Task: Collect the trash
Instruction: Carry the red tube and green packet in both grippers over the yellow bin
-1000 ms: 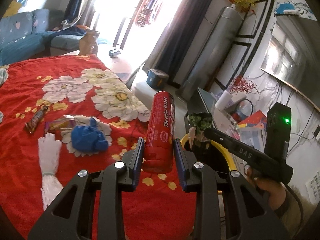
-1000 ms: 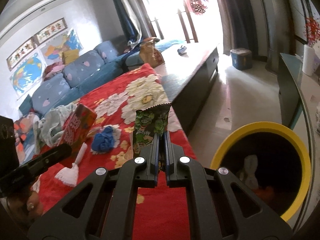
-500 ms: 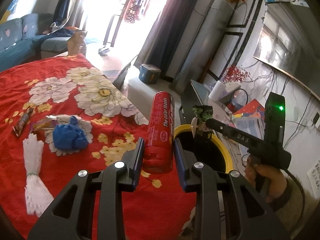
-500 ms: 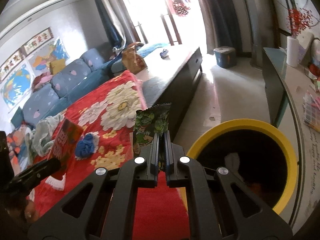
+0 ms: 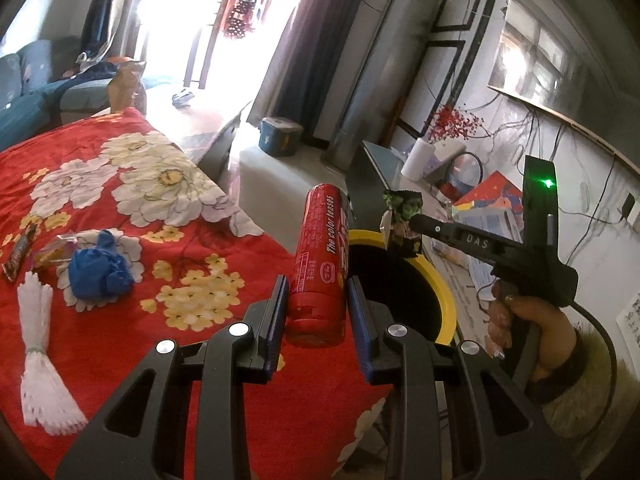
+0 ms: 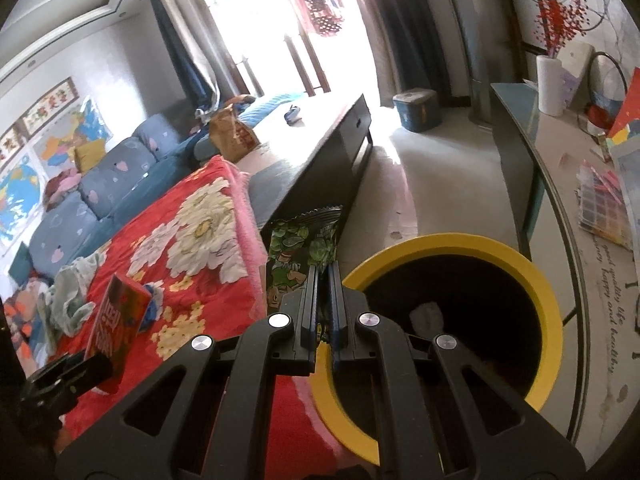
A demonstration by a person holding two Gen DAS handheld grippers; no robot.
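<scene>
while the left gripper (image 5: 316,312) clamps a red can (image 5: 322,264) beside the yellow bin (image 6: 540,292), the right gripper (image 6: 323,292) pinches a green wrapper (image 6: 298,256) at the bin's rim, by the red blanket (image 5: 120,240).

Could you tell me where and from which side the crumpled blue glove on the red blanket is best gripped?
Pinch the raised bunched top of the blue glove, coming straight down from above. It lies as a soft heap on the red blanket, with the wrappers and white glove apart from it.
</scene>
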